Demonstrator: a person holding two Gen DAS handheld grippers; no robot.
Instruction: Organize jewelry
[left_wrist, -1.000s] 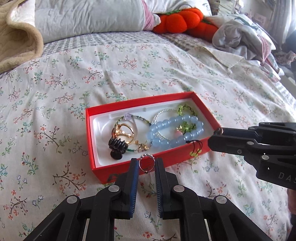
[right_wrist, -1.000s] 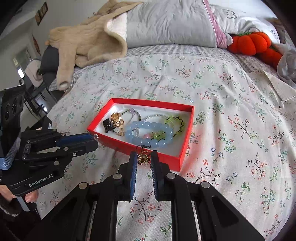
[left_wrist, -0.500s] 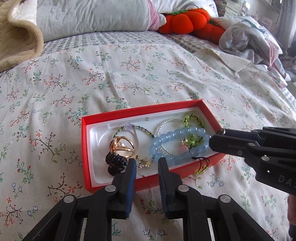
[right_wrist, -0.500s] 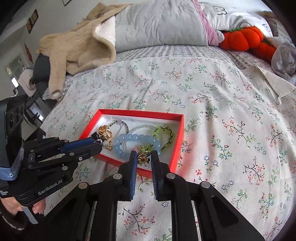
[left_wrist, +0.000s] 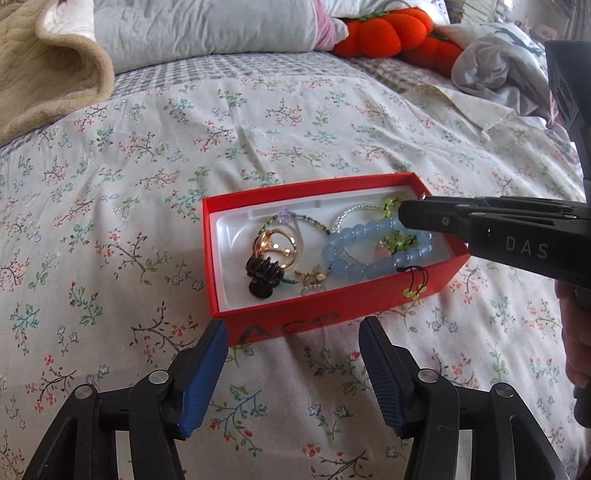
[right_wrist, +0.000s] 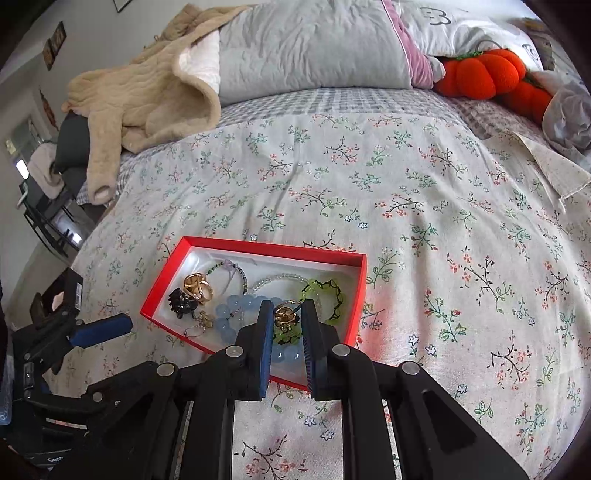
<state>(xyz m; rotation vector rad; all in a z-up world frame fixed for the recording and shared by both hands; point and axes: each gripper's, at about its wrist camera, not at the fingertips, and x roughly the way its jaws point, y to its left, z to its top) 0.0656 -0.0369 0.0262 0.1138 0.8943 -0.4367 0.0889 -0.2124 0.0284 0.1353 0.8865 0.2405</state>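
From my left wrist, my left claw is opening, nothing between its blue pads, poised just short of the red box on the flowered bedspread. Inside lie a gold ring, a black clip, a small beaded ring and the blue bead bracelet. A black cord with a green bead hangs over the box's near wall. My right claw reaches in from the side above the bracelet.

From my right wrist, that right claw is clenched on a small gold ornament, held over the box's near end — above the green beaded bracelet.

The risk as I judge it: the piece could snag on the beads below and tangle, or bounce out onto the soft bedspread if let go too high. The trailing cord could catch a pad and drag the light box.
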